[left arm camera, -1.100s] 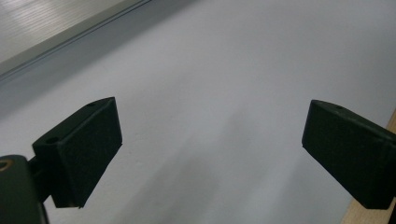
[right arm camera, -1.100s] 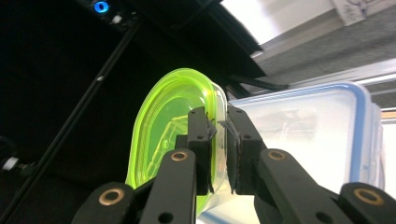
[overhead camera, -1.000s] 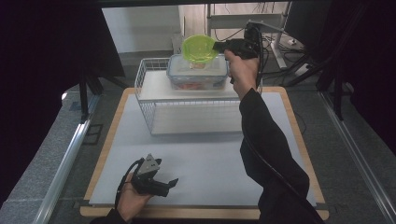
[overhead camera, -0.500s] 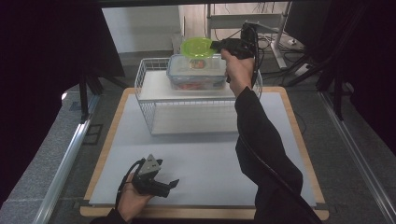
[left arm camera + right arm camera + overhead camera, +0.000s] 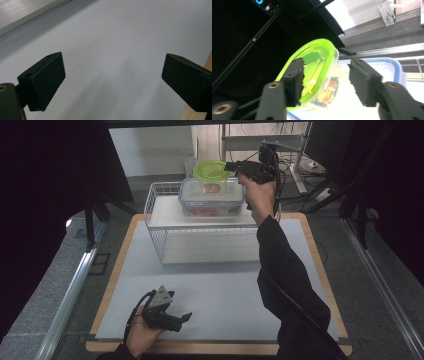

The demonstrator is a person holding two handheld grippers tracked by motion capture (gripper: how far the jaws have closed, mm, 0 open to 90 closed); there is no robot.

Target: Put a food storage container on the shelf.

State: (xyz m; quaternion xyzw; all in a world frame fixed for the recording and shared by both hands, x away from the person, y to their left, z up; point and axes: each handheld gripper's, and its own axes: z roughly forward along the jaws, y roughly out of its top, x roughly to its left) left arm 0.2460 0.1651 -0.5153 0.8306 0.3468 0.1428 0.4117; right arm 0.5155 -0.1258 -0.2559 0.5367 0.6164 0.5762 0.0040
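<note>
From above, a round clear tub [image 5: 212,172] with a lime lid sits on a blue-rimmed box [image 5: 212,196] atop a white wire basket [image 5: 200,236]; the right gripper [image 5: 231,166] is beside it.

The left gripper [image 5: 112,80] gapes over the matte white board [image 5: 120,37].

The right gripper's [image 5: 325,82] ribbed jaws have just been opening, straddling the tub [image 5: 317,75] without pressing; its label is unreadable.

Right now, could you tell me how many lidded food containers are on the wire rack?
2: a rectangular blue-rimmed container on the wire rack, and a round green-lidded container on top of it. Others could be hidden behind them.
</note>
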